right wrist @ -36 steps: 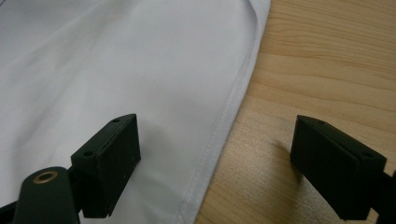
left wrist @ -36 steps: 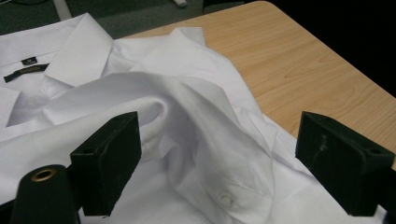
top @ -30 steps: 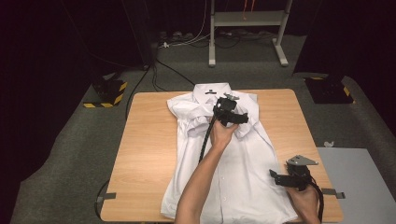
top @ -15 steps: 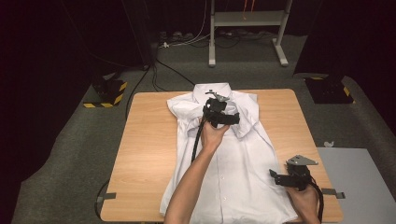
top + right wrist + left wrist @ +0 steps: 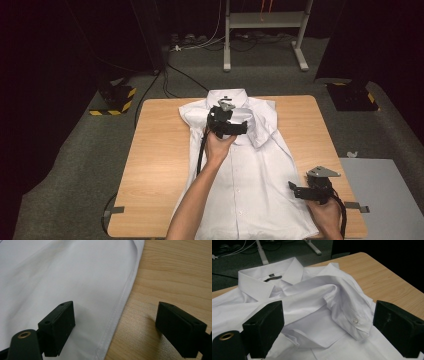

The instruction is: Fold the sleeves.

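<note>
Shirt is lying flat and face up on the wooden table in the high view, collar toward the far edge, hem toward my side. I am holding the left gripper over the chest of the shirt, just below the collar, with my left forearm reaching across the lower front panel. A sleeve is lying folded across the chest, just right of that gripper. I am holding the right gripper at the shirt's right hem edge, near the table's near right corner. From this height I cannot tell how either pair of jaws stands.

Left gripper view: the jaws are standing spread wide, gripping nothing, one on each side of the folded sleeve. The buttoned cuff is lying between them on the shirt front, nearer the right-hand jaw. The collar is sitting beyond the sleeve, with its dark label showing.

Right gripper view: the jaws are also standing spread wide and empty. The stitched side edge of the shirt is running between them; one jaw is hovering over white cloth, the other over bare table. I cannot tell whether either jaw is touching the surface beneath it.
</note>
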The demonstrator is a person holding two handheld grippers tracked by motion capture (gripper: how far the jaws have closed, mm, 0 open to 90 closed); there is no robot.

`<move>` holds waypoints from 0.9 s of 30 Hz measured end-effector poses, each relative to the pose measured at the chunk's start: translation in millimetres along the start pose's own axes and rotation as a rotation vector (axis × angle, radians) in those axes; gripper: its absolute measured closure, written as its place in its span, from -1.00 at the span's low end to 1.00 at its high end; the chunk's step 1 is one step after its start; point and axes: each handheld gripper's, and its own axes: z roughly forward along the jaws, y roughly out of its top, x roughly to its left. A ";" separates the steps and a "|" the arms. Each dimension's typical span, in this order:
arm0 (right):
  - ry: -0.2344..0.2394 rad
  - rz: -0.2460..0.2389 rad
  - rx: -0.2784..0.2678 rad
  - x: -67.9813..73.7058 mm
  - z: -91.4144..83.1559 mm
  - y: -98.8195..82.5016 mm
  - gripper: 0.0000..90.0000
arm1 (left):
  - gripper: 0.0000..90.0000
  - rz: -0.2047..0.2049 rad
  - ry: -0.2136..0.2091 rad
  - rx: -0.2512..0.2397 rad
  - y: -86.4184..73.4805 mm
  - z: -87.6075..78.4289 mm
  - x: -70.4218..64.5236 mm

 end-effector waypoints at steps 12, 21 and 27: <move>0.002 0.000 0.001 -0.2 -0.1 0.0 -0.65 | -0.77 0.001 0.025 -0.019 -6.8 -27.6 17.8; 0.003 0.000 0.000 -0.1 0.0 0.0 -0.65 | -0.76 -0.023 0.047 -0.042 -14.0 -50.7 36.1; 0.003 0.000 0.001 -0.1 0.0 0.0 -0.65 | -0.76 -0.035 0.052 -0.055 -15.3 -59.5 42.7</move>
